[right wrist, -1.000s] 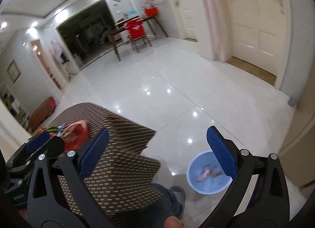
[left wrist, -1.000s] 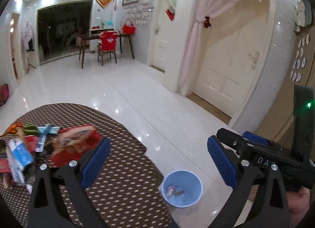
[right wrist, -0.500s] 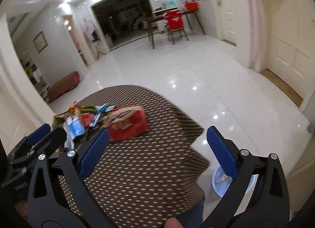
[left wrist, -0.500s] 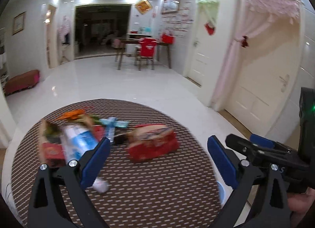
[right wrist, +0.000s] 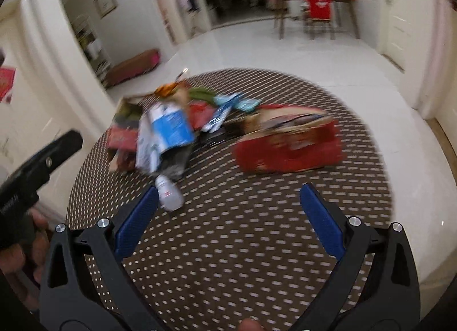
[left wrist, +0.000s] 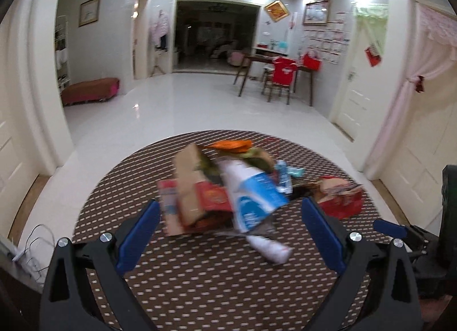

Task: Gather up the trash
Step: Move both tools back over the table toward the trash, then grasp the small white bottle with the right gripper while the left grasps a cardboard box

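Note:
A heap of trash lies on a round table with a brown dotted cloth. In it are a blue-and-white carton, a flattened brown and red box, a small white bottle, orange and green wrappers, and a red box to the right. My left gripper is open just short of the heap, with nothing between its blue pads. My right gripper is open over bare cloth, its left fingertip beside the white bottle.
Glossy white floor surrounds the table. A dark dining table with a red-covered chair stands far back, a low red bench at the left wall, doors at right. White cables lie on the floor left. A hand holds the other gripper.
Both views have swung left from the blue bin on the floor to the table. The trash heap now sits in front of both open grippers, and the bin is out of view.

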`<state>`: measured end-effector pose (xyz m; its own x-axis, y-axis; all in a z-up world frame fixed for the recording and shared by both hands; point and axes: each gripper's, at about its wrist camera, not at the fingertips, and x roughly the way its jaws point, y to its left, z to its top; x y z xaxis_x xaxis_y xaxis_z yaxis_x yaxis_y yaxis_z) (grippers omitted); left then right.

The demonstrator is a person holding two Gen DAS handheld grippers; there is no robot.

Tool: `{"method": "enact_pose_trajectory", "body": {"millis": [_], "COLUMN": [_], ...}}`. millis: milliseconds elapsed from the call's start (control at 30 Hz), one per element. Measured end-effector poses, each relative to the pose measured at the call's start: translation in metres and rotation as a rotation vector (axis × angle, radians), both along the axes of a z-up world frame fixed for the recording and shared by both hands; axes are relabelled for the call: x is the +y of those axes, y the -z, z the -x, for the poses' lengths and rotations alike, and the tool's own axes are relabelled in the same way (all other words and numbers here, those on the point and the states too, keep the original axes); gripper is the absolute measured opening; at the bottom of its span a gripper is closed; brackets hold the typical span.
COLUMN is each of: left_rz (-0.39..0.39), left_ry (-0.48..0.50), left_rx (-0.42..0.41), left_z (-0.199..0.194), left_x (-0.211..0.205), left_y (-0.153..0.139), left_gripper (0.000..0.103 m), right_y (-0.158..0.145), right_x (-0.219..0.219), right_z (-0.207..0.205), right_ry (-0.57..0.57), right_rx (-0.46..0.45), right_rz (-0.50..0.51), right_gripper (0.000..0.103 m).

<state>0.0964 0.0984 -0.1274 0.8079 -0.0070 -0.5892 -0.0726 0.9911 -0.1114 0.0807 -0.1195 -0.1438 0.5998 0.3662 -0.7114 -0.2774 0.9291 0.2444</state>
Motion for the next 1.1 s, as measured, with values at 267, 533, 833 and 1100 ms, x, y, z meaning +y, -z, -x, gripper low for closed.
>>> {"method": "enact_pose_trajectory", "body": {"millis": [267,533,833,1100], "left_rz": [0.006,-0.01,0.205,0.181], "left_ry": [-0.071,-0.058,0.051,0.105], "left_rx": [0.056,0.088,0.202,0.169], "left_z": [-0.001,-0.045,-0.091,-0.063], "left_x": [0.034,0.039,0.051,0.042], "left_y": [0.02,0.03,0.06,0.062], "left_gripper": [0.097,0.097,0.049,0.043], "right_y": [0.03,0.046,0.035,0.031], "right_x": [0.062,0.081,0.048,0.026], "right_z": [-0.017,-0.026,-0.014,-0.002], "right_ry": [-0.168,-0.228,-0.209,-0.181], "right_rx": [0.041,0.049,0.045,0.049], "right_rz": [0.086,0.132,0.065,0.006], "right_gripper": [0.072,0.035,0.034,0.034]}}
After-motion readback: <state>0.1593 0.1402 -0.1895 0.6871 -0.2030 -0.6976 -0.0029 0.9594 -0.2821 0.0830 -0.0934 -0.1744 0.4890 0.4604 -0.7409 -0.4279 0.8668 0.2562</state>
